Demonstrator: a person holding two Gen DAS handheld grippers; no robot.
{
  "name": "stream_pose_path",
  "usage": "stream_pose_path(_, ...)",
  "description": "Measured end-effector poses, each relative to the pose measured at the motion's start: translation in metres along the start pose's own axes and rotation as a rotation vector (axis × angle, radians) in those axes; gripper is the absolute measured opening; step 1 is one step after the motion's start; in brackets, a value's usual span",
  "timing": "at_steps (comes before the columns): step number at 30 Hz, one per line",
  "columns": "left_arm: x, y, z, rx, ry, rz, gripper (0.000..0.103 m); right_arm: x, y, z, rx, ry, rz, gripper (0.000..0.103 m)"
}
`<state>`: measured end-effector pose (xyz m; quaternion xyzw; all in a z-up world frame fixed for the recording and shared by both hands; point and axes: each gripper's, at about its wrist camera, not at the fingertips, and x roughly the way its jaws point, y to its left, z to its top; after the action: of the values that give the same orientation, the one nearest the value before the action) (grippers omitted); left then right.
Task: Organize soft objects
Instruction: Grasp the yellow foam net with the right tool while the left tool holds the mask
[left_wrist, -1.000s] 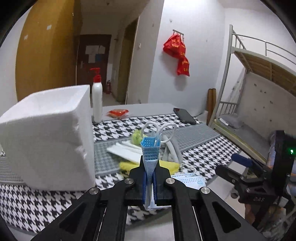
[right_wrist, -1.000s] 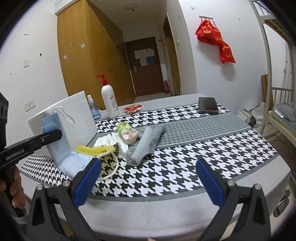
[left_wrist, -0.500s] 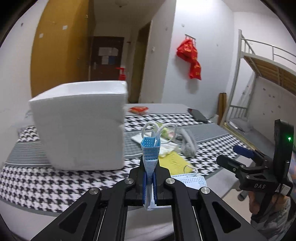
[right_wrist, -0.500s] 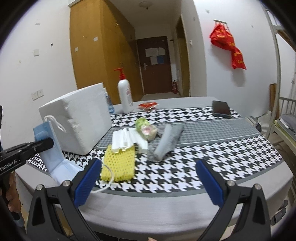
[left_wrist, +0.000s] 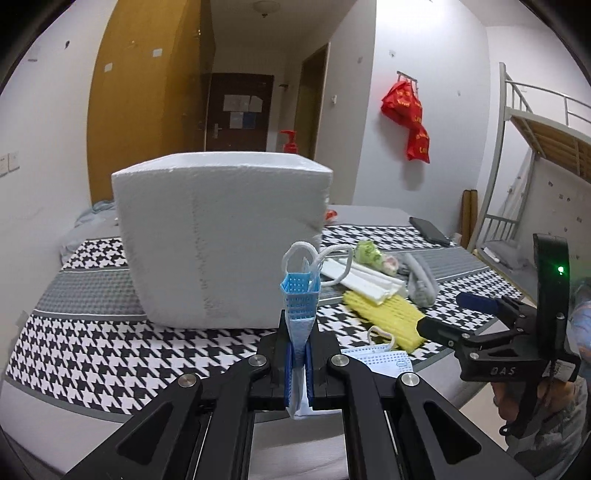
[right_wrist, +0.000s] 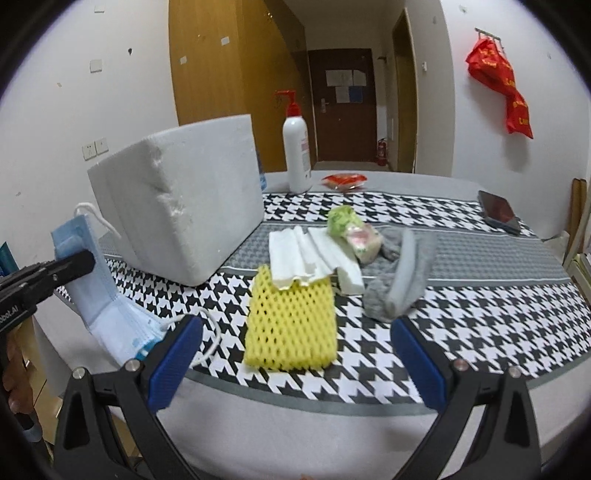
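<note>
My left gripper is shut on a blue face mask, held upright in front of the white foam box. In the right wrist view the mask hangs from the left gripper at the table's left edge, beside the foam box. My right gripper is open and empty, near the front edge over a yellow foam net. Behind the net lie white folded cloths, a green-and-pink soft bundle and a grey sock. My right gripper also shows in the left wrist view.
A pump bottle, a red packet and a black phone are at the back of the houndstooth-covered table. A bunk bed frame stands to the right. Another mask lies at the front edge.
My left gripper, still holding the mask, has swung left, so the foam box now sits straight ahead of it. My right gripper has moved left and closer to the yellow net.
</note>
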<state>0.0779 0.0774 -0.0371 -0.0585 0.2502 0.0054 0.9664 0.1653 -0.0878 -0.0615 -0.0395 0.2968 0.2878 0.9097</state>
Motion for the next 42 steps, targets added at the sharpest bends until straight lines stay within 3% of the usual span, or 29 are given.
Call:
stream_pose_path(7,-0.001,0.015,-0.003,-0.012,-0.004,0.008,0.006,0.021,0.001,0.002,0.001,0.048,0.001,0.100)
stream_pose_path(13,0.006,0.019,-0.001,-0.022,0.009,-0.003,0.006,0.038,0.004,0.001,-0.014,0.105,0.005,0.088)
stream_pose_path(17,0.011,0.020,0.002,-0.029,0.012,-0.009,0.006,0.046,0.006,0.001,-0.021,0.135,0.008,0.073)
stream_pose_path(23,0.016,0.019,0.003,-0.033,0.018,-0.016,0.006,0.053,0.007,0.000,-0.037,0.163,-0.022,0.059)
stream_pose_path(29,0.016,0.020,0.003,-0.041,0.018,-0.016,0.006,0.052,0.008,-0.001,-0.045,0.172,-0.025,0.027)
stream_pose_path(42,-0.005,0.013,0.009,-0.023,-0.030,-0.024,0.006,0.008,0.010,0.008,-0.044,0.078,-0.017,0.023)
